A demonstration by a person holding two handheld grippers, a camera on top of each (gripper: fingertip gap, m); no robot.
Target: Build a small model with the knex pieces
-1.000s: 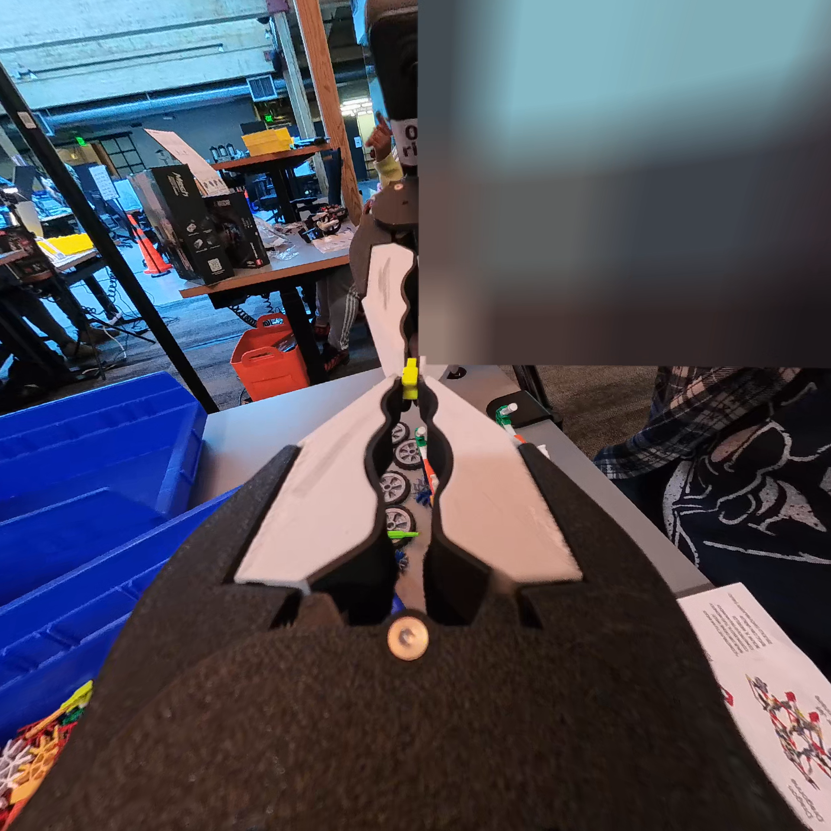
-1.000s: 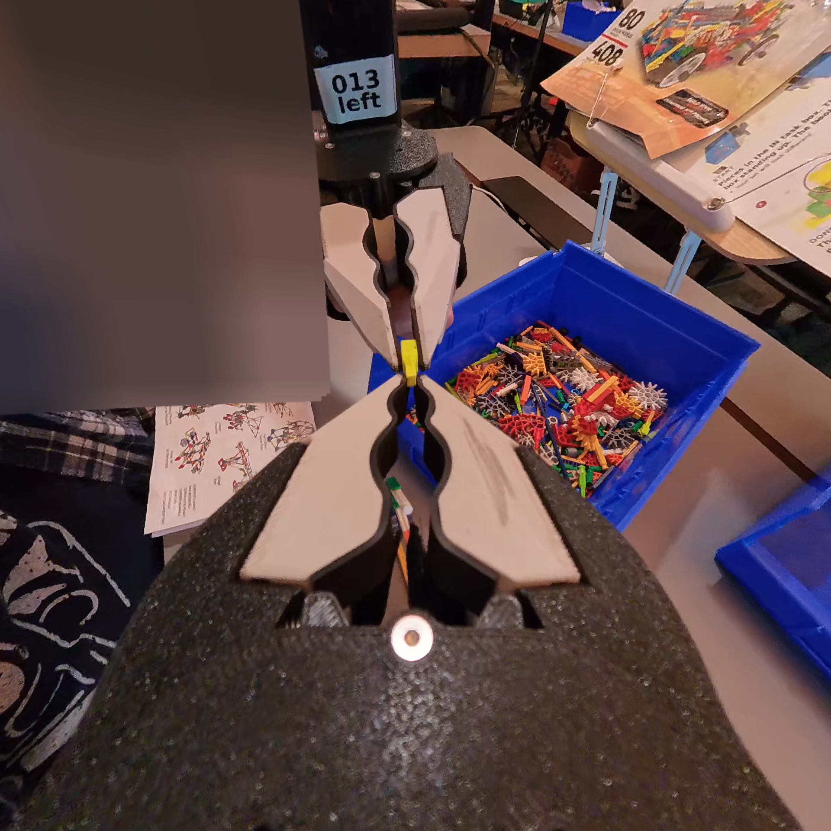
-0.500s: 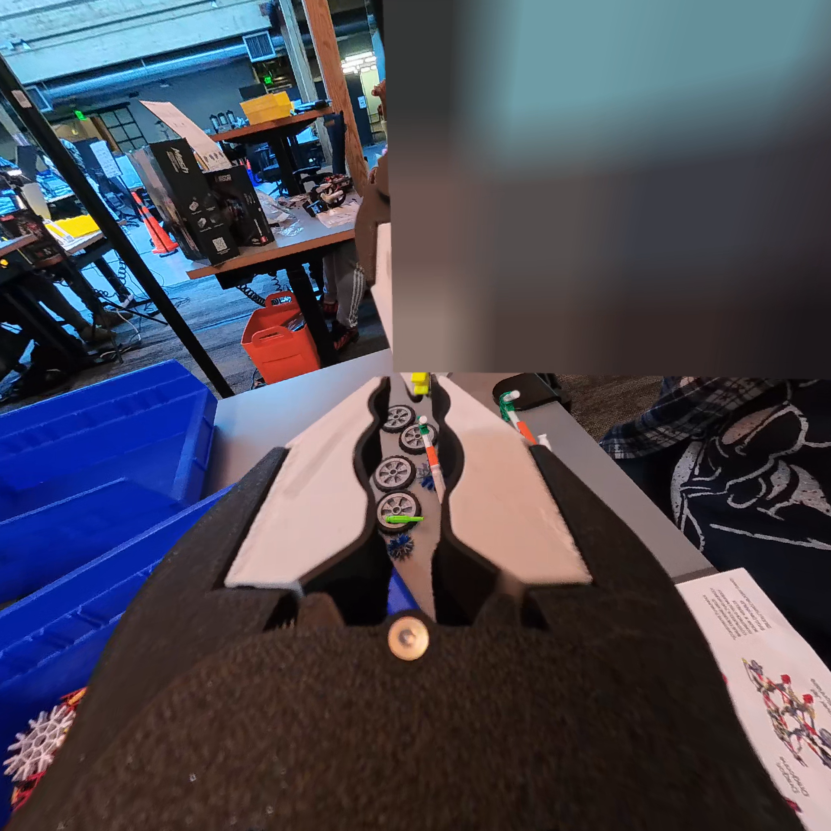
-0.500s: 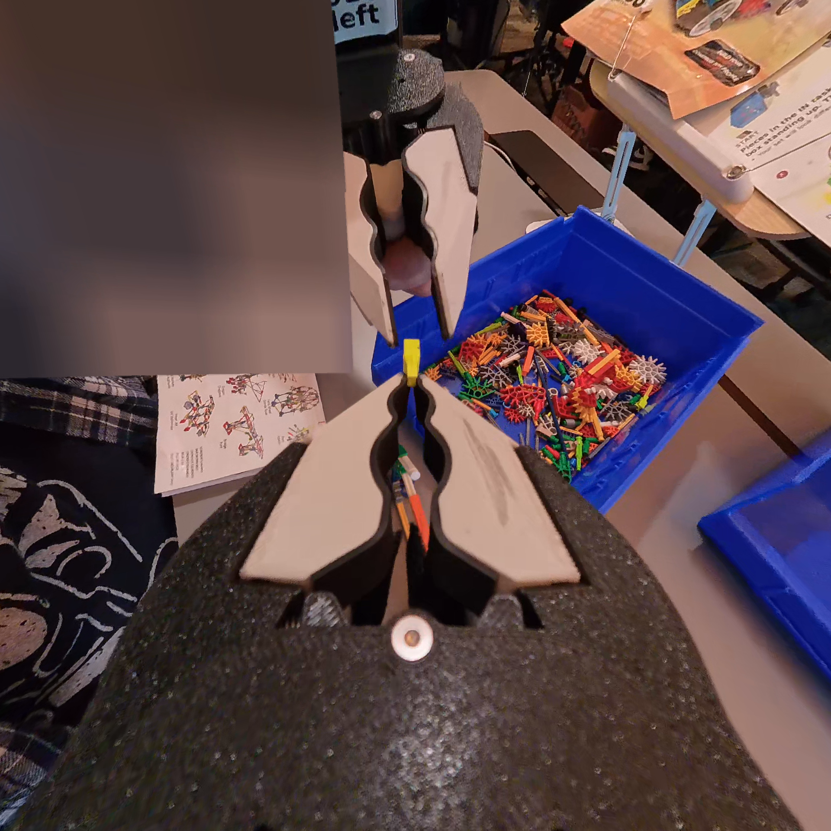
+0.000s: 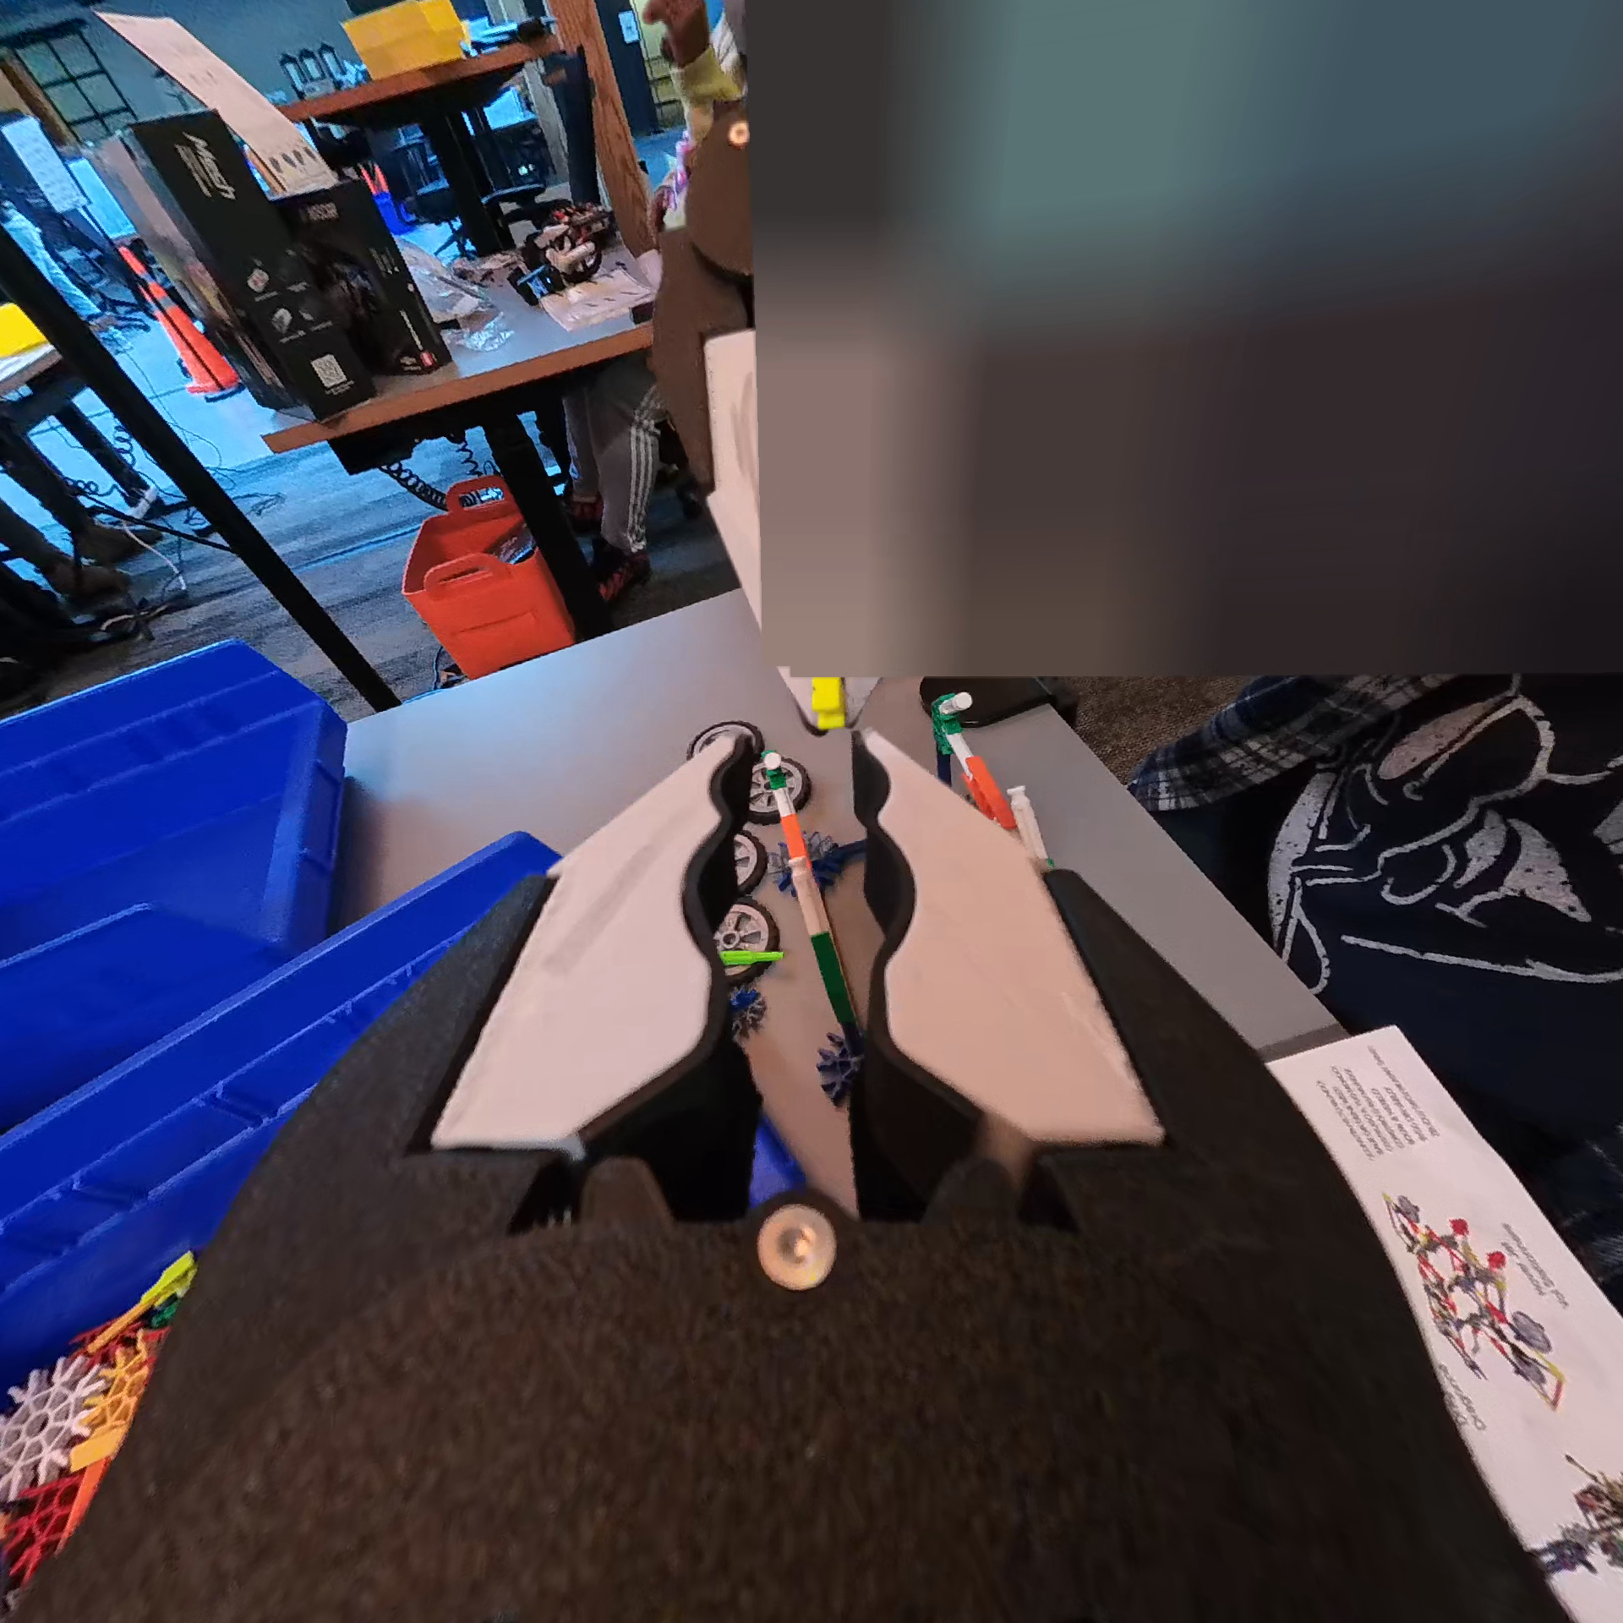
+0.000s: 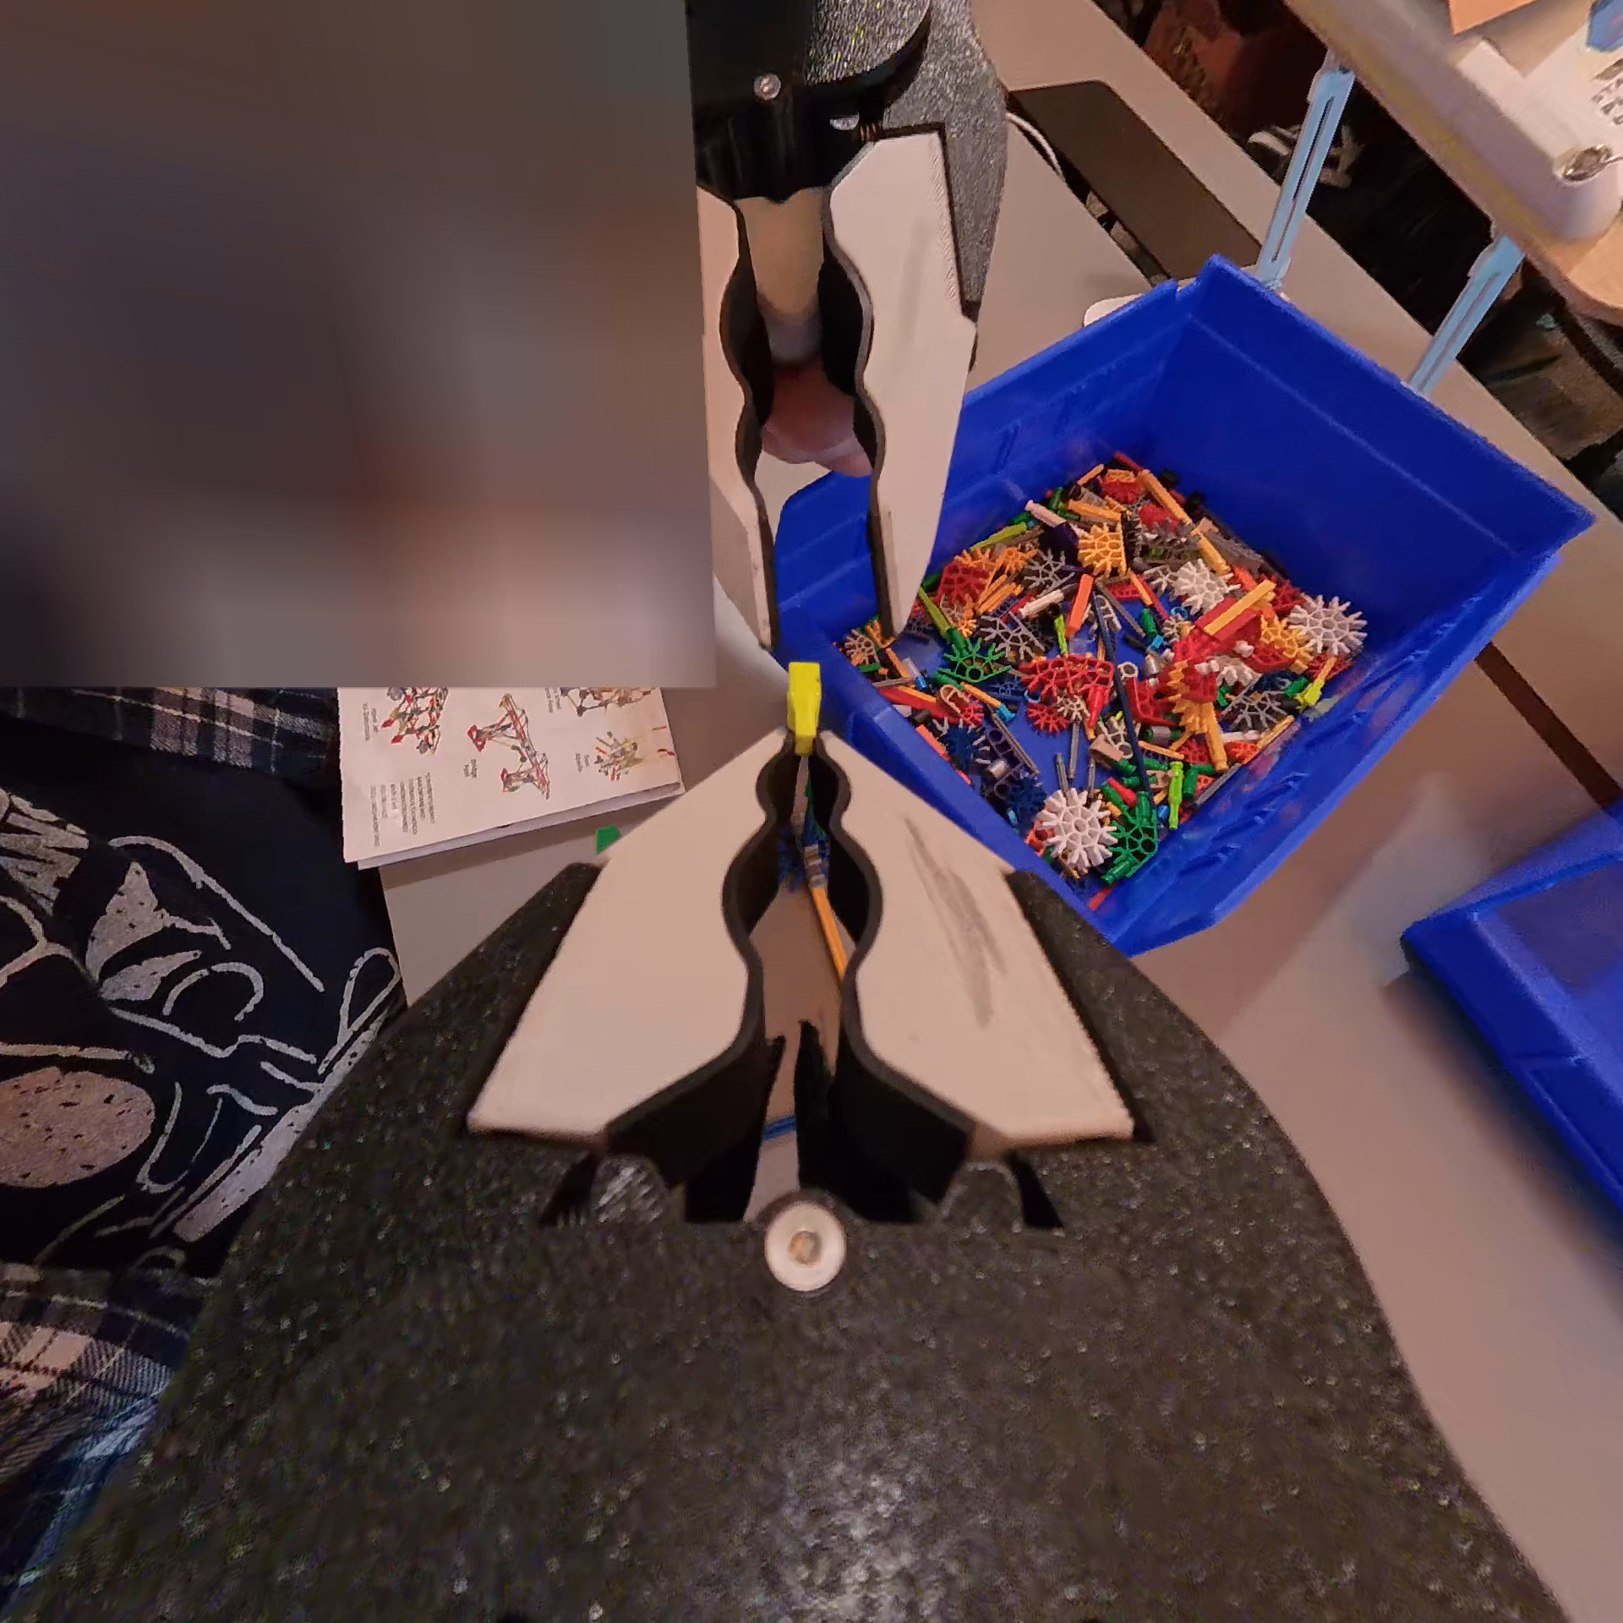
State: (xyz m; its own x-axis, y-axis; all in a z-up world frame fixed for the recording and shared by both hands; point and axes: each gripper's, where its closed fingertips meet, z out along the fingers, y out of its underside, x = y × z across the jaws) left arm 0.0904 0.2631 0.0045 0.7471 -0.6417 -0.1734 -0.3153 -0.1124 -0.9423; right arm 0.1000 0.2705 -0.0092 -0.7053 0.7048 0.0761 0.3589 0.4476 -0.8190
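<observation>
Left hand-held gripper (image 5: 804, 746), jaws parted, above small wheels (image 5: 762, 856).

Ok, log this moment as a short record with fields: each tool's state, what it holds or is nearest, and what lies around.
left tool: open, empty, above the grey table
right tool: shut on small yellow plastic piece
gap between tools: the yellow piece sits just beyond the left tool's tips, not touching them
under left tool: small grey toy wheels, an orange, white and green rod, blue star connectors
beside right tool: blue plastic bin of mixed colourful construction pieces
paper: printed instruction sheet at the table edge
</observation>
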